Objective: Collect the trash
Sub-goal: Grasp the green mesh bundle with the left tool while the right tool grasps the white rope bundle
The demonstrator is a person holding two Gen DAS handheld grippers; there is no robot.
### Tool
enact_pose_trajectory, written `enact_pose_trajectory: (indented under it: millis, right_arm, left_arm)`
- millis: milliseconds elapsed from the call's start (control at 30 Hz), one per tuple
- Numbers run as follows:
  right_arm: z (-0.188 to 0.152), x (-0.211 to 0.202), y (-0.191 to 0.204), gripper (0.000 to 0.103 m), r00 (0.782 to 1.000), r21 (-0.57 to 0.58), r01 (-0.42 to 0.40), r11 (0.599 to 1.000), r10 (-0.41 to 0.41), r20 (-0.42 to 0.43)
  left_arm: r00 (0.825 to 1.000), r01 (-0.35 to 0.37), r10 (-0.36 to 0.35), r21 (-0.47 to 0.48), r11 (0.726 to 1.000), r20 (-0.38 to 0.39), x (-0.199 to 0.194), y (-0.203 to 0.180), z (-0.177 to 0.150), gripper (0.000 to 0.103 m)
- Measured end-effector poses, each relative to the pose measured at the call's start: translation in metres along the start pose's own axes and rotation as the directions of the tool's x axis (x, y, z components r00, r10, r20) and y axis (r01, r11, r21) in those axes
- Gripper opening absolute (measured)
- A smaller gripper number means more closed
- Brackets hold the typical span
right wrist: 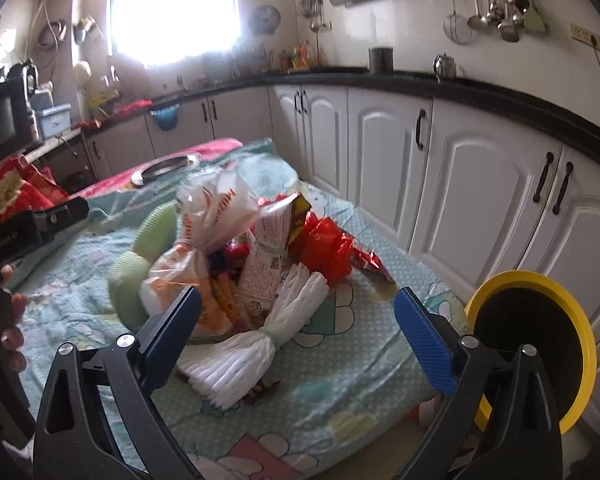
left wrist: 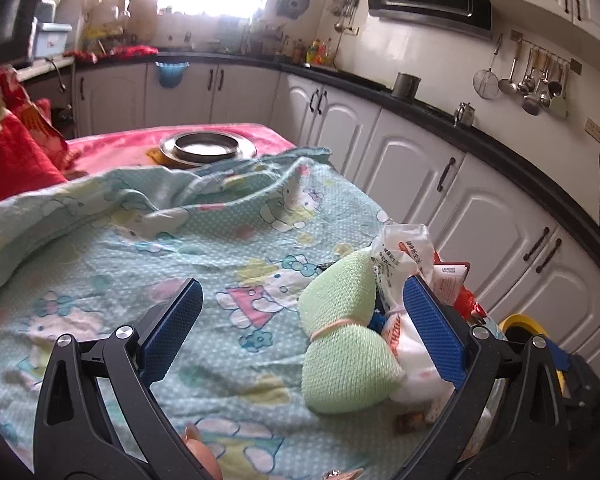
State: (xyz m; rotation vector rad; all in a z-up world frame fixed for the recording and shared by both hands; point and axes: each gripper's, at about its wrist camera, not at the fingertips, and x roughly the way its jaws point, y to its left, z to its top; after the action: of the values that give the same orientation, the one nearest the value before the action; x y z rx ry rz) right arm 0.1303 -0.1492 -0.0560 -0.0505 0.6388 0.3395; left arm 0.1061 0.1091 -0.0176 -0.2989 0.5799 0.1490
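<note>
A heap of trash lies on the cartoon-print sheet (right wrist: 332, 392). It holds a green foam net tied in the middle (left wrist: 342, 332) (right wrist: 138, 264), a white foam net (right wrist: 256, 344), a white and orange plastic bag (right wrist: 208, 220) (left wrist: 400, 264), a printed carton (right wrist: 266, 264) and red wrappers (right wrist: 326, 248). My left gripper (left wrist: 300, 328) is open, with the green net between its fingers, nearer the right one. My right gripper (right wrist: 298, 340) is open, with the white net between its fingers. A yellow-rimmed bin (right wrist: 540, 344) (left wrist: 524, 326) stands to the right of the table.
A steel dish (left wrist: 208, 146) sits on a pink cloth at the table's far end. Red floral fabric (left wrist: 12, 148) lies at the left. White cabinets (right wrist: 460, 184) under a black counter run along the right. The left hand and its gripper body (right wrist: 16, 240) show at the left.
</note>
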Motion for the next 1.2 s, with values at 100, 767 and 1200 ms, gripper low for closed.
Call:
enact_pose_trajectory:
  millis: [100,767,1200]
  right_arm:
    - [0.002,0.016,-0.003,0.082,0.999,0.03,0.0,1.0,0.001,-0.04]
    - [-0.012,0.063,-0.021,0.023,0.957,0.233,-0.143,0.962,0.195,-0.216]
    - [-0.005,0.04,-0.026,0.018,0.962,0.217,-0.186,0.958,0.222,-0.156]
  left_arm:
    - [0.998,0.014,-0.014,-0.008,1.0,-0.054,0.019,0.002,0.004,0.092]
    - [0.907,0.196,-0.285,-0.288,0.937,-0.31,0.096,0.022,-0.023,0.091]
    - [0.884,0.276,-0.36,-0.29,0.916,-0.297,0.083,0.023,-0.027,0.048]
